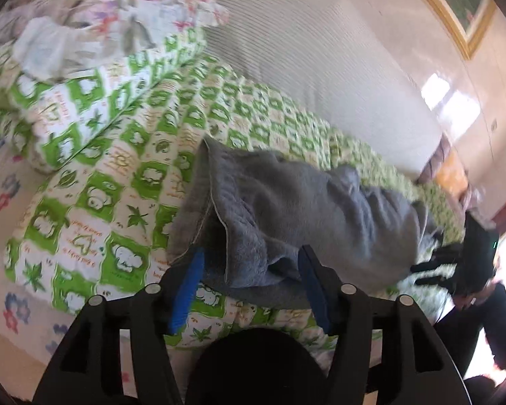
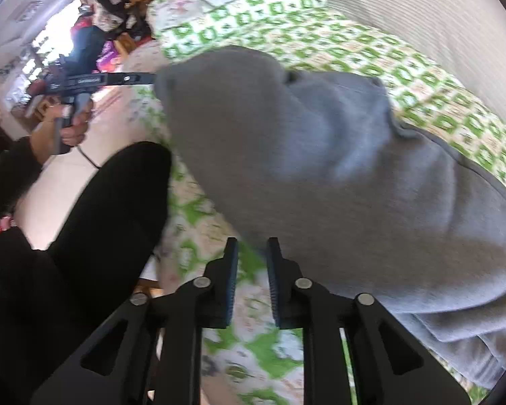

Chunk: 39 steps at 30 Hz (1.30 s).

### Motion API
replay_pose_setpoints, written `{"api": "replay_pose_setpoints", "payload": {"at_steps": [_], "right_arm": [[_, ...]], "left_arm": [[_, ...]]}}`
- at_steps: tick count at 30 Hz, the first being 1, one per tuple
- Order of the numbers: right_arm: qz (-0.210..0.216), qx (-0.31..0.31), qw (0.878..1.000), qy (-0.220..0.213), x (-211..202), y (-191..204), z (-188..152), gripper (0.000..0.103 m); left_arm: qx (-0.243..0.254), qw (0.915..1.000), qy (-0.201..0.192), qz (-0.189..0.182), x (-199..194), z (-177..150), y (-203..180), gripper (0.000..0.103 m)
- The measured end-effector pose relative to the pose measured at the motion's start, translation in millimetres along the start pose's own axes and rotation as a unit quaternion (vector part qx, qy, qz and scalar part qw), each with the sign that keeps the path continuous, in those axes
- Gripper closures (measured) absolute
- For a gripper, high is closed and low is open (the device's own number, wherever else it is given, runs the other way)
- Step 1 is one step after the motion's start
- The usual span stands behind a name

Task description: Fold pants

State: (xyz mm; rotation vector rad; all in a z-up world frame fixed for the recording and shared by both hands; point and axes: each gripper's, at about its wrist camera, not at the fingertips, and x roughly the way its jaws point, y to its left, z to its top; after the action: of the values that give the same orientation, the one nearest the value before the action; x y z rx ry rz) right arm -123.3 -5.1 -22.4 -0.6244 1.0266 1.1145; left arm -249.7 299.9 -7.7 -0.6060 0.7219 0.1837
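Grey pants (image 1: 303,202) lie bunched on a green-and-white patterned quilt (image 1: 118,202). My left gripper (image 1: 249,266) stands open at their near end. Its blue pads are wide apart, and a loose fold of the fabric lies between them without being pressed. In the right wrist view the pants (image 2: 320,168) fill the middle and right. My right gripper (image 2: 252,253) is slightly open at their near edge, with its pads off the cloth and the quilt (image 2: 253,364) showing below. The right gripper (image 1: 418,273) also shows at the pants' far right end.
A folded green quilt (image 1: 94,94) and a floral pillow (image 1: 118,10) are stacked at the back left against a ribbed white headboard (image 1: 320,50). A leg in black (image 2: 101,219) stands by the bed edge. A hand holds the left gripper's body (image 2: 84,82). Clutter fills the room behind.
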Motion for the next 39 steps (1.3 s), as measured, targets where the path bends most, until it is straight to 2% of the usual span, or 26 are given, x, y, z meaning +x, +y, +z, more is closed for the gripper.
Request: {"api": "replay_pose_setpoints", "payload": {"at_steps": [1, 4, 8, 11, 14, 17, 25, 28, 34, 39], "right_arm": [[0.004, -0.004, 1.000, -0.004, -0.4, 4.1, 4.7, 0.074], [0.019, -0.005, 1.000, -0.021, -0.3, 11.3, 23.1, 0.072], [0.035, 0.003, 0.998, -0.047, 3.9, 16.2, 64.1, 0.070], [0.031, 0.001, 0.998, -0.056, 13.8, 17.7, 98.9, 0.052], [0.038, 0.006, 0.997, -0.061, 26.9, 17.3, 134.5, 0.043], [0.042, 0.011, 0.997, -0.057, 45.1, 14.7, 169.5, 0.040], [0.066, 0.050, 0.996, -0.031, 109.8, -7.6, 247.5, 0.039], [0.081, 0.079, 0.994, -0.002, 143.9, -19.4, 271.5, 0.038], [0.083, 0.074, 0.992, 0.067, 199.8, -24.6, 284.7, 0.038], [0.104, 0.069, 0.988, 0.094, 223.0, -21.7, 276.8, 0.039]], "left_arm": [[-0.019, 0.9998, -0.002, -0.001, -2.2, 0.1, 3.2, 0.041], [-0.070, 0.9975, -0.001, -0.006, -2.3, -2.6, 10.9, 0.038], [-0.125, 0.9921, 0.011, 0.000, 3.9, -9.7, 17.9, 0.034], [-0.161, 0.9868, 0.017, 0.008, 8.1, -17.1, 21.7, 0.034], [-0.187, 0.9819, 0.026, 0.006, 12.3, -23.0, 22.6, 0.032], [-0.204, 0.9785, 0.031, 0.006, 17.4, -26.4, 20.4, 0.031], [-0.269, 0.9620, 0.045, -0.004, 36.3, -32.9, 30.3, 0.027], [-0.287, 0.9567, 0.047, -0.007, 41.9, -33.7, 34.4, 0.027], [-0.302, 0.9521, 0.046, -0.011, 52.4, -29.1, 35.5, 0.026], [-0.320, 0.9466, 0.036, -0.007, 68.2, -28.6, 40.2, 0.021]]}}
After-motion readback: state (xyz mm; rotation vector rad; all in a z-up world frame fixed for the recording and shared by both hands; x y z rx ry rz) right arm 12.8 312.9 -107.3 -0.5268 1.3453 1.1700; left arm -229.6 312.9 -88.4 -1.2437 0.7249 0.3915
